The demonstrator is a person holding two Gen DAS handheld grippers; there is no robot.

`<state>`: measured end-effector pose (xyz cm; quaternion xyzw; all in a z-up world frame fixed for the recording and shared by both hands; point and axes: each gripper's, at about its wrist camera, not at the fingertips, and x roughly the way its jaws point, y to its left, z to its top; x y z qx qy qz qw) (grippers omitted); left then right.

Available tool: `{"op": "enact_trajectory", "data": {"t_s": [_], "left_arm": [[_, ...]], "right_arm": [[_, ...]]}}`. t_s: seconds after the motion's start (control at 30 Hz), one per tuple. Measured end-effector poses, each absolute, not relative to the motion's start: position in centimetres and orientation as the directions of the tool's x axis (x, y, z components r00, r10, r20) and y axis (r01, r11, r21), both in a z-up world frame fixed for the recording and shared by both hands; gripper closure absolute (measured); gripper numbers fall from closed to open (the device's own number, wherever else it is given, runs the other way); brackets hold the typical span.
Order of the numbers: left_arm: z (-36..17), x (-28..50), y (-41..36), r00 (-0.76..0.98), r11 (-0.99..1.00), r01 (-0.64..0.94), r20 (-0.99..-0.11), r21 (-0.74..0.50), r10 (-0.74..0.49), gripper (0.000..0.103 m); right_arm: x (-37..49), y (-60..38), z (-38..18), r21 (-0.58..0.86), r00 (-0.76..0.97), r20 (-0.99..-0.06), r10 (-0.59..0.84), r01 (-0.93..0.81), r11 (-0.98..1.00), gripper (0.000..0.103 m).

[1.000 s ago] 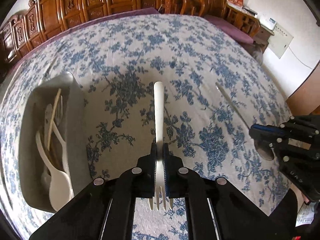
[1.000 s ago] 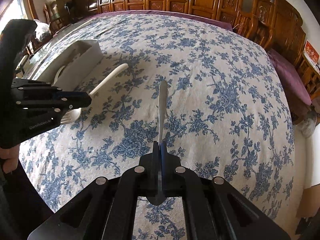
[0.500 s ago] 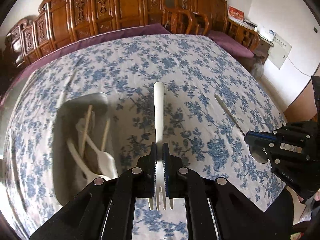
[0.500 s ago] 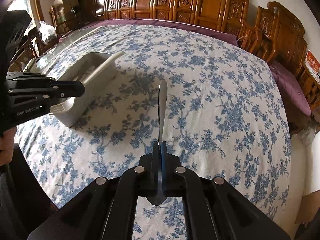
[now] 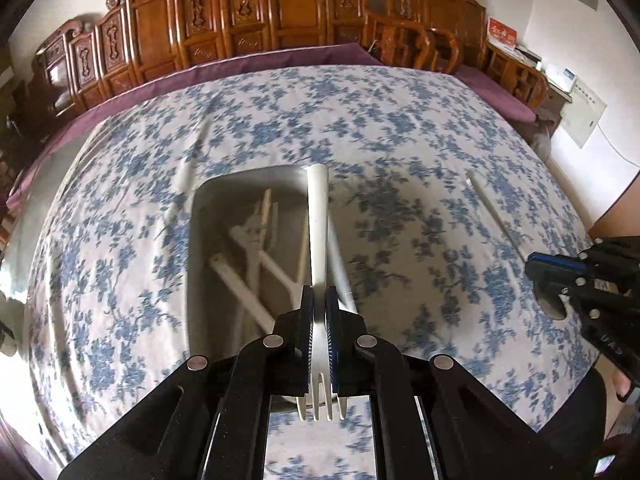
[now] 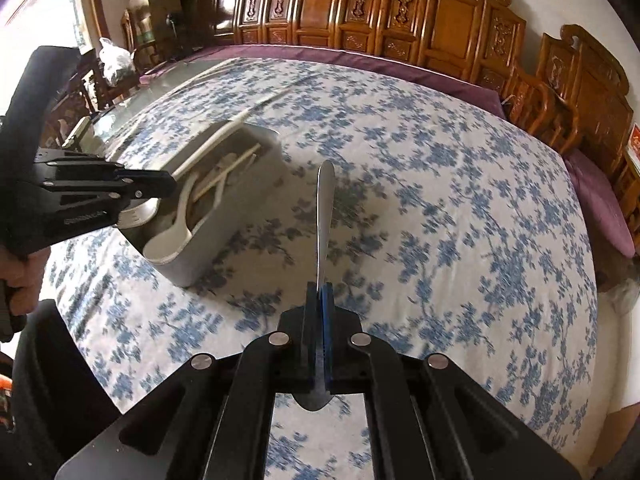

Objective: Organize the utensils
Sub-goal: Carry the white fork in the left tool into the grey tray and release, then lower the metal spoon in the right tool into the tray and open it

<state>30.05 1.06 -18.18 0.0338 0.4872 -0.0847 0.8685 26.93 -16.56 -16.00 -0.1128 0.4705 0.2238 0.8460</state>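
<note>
My left gripper (image 5: 319, 312) is shut on a white plastic fork (image 5: 318, 216), handle pointing forward, tines back toward the camera. It hangs over the grey utensil bin (image 5: 192, 272), which holds several white plastic utensils and wooden chopsticks (image 5: 264, 216). My right gripper (image 6: 321, 300) is shut on a metal spoon (image 6: 323, 216), handle forward, to the right of the bin (image 6: 224, 236). In the right wrist view the left gripper (image 6: 164, 184) holds the fork above the bin. In the left wrist view the right gripper (image 5: 536, 268) sits at the right edge with the spoon handle (image 5: 492, 208).
A blue-flowered cloth (image 5: 400, 128) covers the table. Loose chopsticks (image 5: 180, 184) lie on the cloth left of and beyond the bin. Carved wooden chairs (image 5: 280, 12) line the far side. A purple cloth border (image 6: 400, 68) runs along the table's far edge.
My left gripper has swung left with the fork until it is over the bin. My right gripper has moved left with the spoon, closer to the bin.
</note>
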Motion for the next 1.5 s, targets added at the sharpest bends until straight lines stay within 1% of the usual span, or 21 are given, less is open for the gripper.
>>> {"op": "enact_trajectory", "data": {"t_s": [0.5, 0.57, 0.63, 0.7, 0.83, 0.97, 1.1, 1.13, 1.17, 1.2, 1.23, 1.3, 1.37, 1.43, 1.5], "left_arm": [[-21.4, 32.1, 4.0, 0.468, 0.992, 0.12, -0.88, -0.026, -0.08, 0.097], [-21.8, 32.3, 4.5, 0.456, 0.994, 0.105, -0.887, -0.035, -0.079, 0.092], [-21.8, 32.2, 4.9, 0.46, 0.994, 0.097, -0.884, -0.047, -0.087, 0.081], [-21.7, 32.0, 5.3, 0.465, 0.994, 0.095, -0.881, -0.053, -0.091, 0.08], [-20.9, 31.2, 6.2, 0.484, 0.995, 0.091, -0.871, -0.051, -0.089, 0.072], [-20.0, 30.3, 7.1, 0.507, 0.995, 0.097, -0.859, -0.022, -0.069, 0.072], [-19.1, 29.6, 8.2, 0.523, 0.996, 0.091, -0.85, -0.02, -0.065, 0.072], [-19.0, 29.5, 8.5, 0.525, 0.996, 0.09, -0.849, -0.02, -0.064, 0.07], [-18.8, 29.4, 8.8, 0.528, 0.996, 0.086, -0.847, -0.017, -0.06, 0.067], [-18.7, 29.3, 9.0, 0.532, 0.996, 0.083, -0.845, -0.012, -0.055, 0.056], [-18.5, 29.1, 9.3, 0.54, 0.997, 0.08, -0.84, -0.005, -0.047, 0.051], [-18.3, 28.9, 9.8, 0.547, 0.997, 0.071, -0.837, 0.003, -0.036, 0.051], [-18.1, 28.6, 10.6, 0.548, 0.998, 0.057, -0.836, -0.002, -0.033, 0.047], [-17.9, 28.2, 11.3, 0.557, 0.999, 0.046, -0.83, -0.001, -0.026, 0.031], [-17.8, 28.0, 12.0, 0.562, 0.999, 0.037, -0.827, 0.005, -0.016, 0.029]], "right_arm": [[28.1, -12.3, -15.6, 0.042, 0.439, -0.844, 0.309, -0.52, 0.853, 0.1], [28.2, -11.9, -15.7, 0.043, 0.436, -0.844, 0.312, -0.525, 0.85, 0.1], [28.2, -11.6, -15.8, 0.045, 0.433, -0.844, 0.315, -0.529, 0.847, 0.1], [28.2, -11.1, -15.9, 0.048, 0.43, -0.845, 0.319, -0.533, 0.845, 0.1], [28.4, -10.1, -16.1, 0.052, 0.424, -0.845, 0.326, -0.542, 0.839, 0.1], [28.5, -9.0, -16.2, 0.057, 0.417, -0.845, 0.334, -0.552, 0.832, 0.1], [28.5, -7.4, -16.1, 0.058, 0.413, -0.844, 0.343, -0.566, 0.822, 0.1], [28.5, -7.0, -16.1, 0.059, 0.412, -0.843, 0.346, -0.569, 0.82, 0.1], [28.5, -6.7, -16.1, 0.061, 0.411, -0.842, 0.35, -0.571, 0.818, 0.1], [28.5, -6.3, -16.0, 0.064, 0.408, -0.842, 0.354, -0.575, 0.816, 0.1], [28.5, -5.8, -16.0, 0.066, 0.406, -0.841, 0.358, -0.58, 0.812, 0.1], [28.5, -5.1, -15.9, 0.067, 0.402, -0.84, 0.363, -0.588, 0.806, 0.1], [28.5, -4.3, -15.9, 0.067, 0.399, -0.84, 0.368, -0.596, 0.8, 0.1], [28.5, -3.6, -15.9, 0.068, 0.397, -0.839, 0.372, -0.601, 0.796, 0.1], [28.5, -2.9, -15.9, 0.069, 0.394, -0.84, 0.374, -0.606, 0.793, 0.1]]}}
